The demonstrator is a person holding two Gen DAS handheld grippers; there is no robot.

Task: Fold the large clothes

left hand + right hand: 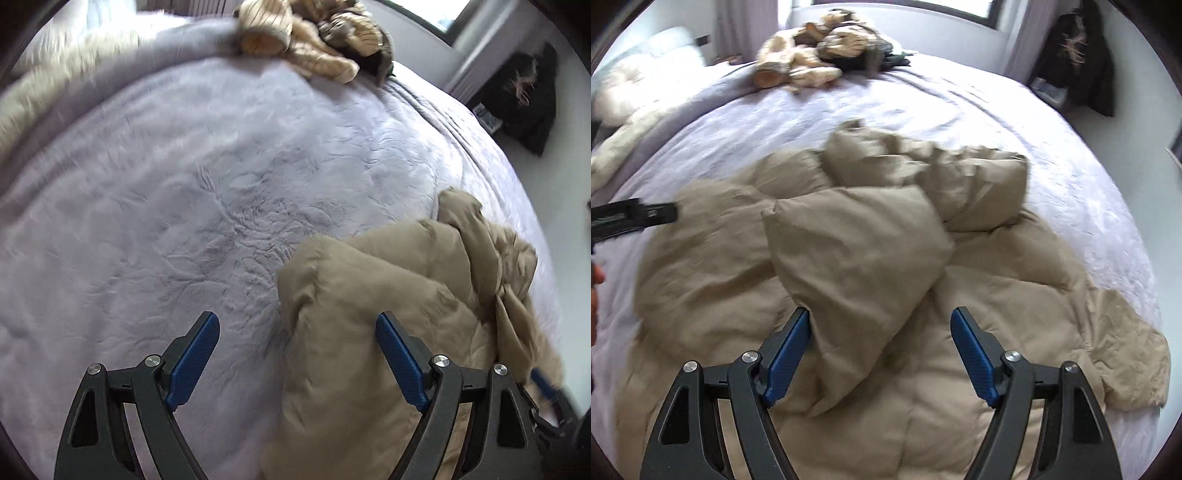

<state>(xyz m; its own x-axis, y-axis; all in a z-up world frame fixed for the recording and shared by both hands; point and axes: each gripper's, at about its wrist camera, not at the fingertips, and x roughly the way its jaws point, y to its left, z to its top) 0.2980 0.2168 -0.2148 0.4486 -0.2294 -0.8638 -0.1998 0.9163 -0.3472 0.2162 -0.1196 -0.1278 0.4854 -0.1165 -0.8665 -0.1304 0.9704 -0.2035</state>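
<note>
While both grippers hang above the bed, we hold nothing. Our left gripper stands wide and released, over the left edge of the tan puffer coat, with bare lilac bedspread under its left finger. Our right gripper is released too; its 2 blue pads flank a puffed fold of the coat, the left pad just beside the cloth and seemingly not pressing it.

The coat lies on the near half of the bedspread, heaped rather than flat: 1 padded panel is thrown over the middle, and a crumpled part, sleeve or hood we cannot tell, bunches at the far side. We judge it laid here for room to spread it.

At the far edge sits a pile of striped beige clothing, well apart from the coat. A dark garment hangs at the far right wall.

Folding looks barely begun.
</note>
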